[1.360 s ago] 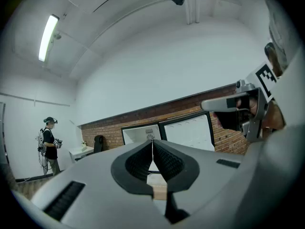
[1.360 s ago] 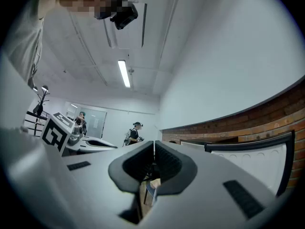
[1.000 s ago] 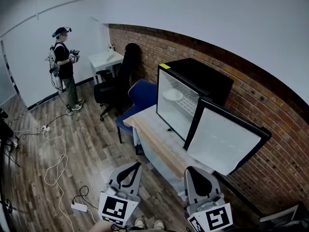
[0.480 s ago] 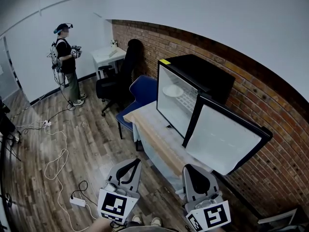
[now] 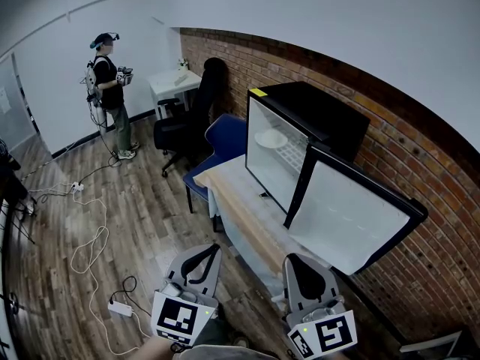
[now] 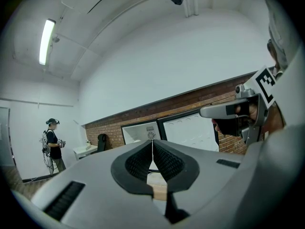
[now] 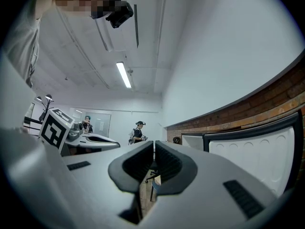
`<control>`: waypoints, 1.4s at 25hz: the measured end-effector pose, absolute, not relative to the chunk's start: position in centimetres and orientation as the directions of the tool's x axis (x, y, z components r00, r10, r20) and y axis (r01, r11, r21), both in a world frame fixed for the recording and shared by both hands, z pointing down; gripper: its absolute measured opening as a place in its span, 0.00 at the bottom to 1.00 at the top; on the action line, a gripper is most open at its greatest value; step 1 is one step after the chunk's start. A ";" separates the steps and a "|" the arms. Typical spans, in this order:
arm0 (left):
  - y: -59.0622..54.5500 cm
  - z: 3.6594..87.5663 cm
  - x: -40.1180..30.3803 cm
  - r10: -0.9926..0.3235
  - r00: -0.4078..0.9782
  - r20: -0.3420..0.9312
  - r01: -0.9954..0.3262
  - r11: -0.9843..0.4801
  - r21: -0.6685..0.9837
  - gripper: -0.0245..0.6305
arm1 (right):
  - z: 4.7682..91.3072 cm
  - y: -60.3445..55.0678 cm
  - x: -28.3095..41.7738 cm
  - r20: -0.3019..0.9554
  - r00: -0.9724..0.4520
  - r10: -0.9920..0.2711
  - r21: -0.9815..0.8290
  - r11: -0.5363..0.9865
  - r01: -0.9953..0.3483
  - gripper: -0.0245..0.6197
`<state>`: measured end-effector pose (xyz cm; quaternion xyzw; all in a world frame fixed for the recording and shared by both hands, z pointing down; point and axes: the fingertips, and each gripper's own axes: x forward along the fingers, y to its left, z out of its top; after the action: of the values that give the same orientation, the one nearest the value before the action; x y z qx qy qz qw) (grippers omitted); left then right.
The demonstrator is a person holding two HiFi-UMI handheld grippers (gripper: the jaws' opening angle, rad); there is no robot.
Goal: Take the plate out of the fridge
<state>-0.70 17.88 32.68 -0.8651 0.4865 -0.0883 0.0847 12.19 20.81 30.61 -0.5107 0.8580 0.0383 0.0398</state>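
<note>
A white plate (image 5: pixel 271 138) lies on a wire shelf inside the black mini fridge (image 5: pixel 324 115), which stands on a wooden table (image 5: pixel 238 205). The fridge door (image 5: pixel 351 217) hangs wide open toward me. Both grippers are low at the bottom of the head view, well short of the table. My left gripper (image 5: pixel 208 252) is shut and holds nothing; in the left gripper view (image 6: pixel 152 142) its jaws meet in front of the fridge (image 6: pixel 141 131). My right gripper (image 5: pixel 297 262) is likewise shut and empty (image 7: pixel 154 145).
A blue chair (image 5: pixel 225 142) and a black office chair (image 5: pixel 187 123) stand at the table's far end by the brick wall. Farther back are a white desk (image 5: pixel 173 83) and a standing person (image 5: pixel 110 88). Cables (image 5: pixel 88 240) and a power strip (image 5: pixel 120 308) lie on the wood floor.
The head view has drifted a little, so the room sits slightly further right in the picture. Both grippers stay shut and low, in much the same place.
</note>
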 end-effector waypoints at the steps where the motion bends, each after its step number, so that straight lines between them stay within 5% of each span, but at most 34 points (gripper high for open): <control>1: 17.7 32.8 -0.6 -0.859 0.506 0.073 -0.832 -0.509 -0.223 0.07 | 30.7 20.6 12.3 -0.109 -0.476 -0.872 0.027 0.476 -0.879 0.09; 35: -1.0 34.5 -4.3 -0.792 0.606 0.078 -0.766 -0.607 -0.212 0.07 | 32.9 2.6 8.3 -0.085 -0.370 -0.925 0.028 0.369 -0.929 0.09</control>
<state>-4.30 -1.05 34.55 -0.8926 0.4362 -0.0821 0.0786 8.34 2.60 32.87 -0.5605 0.8270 0.0353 0.0272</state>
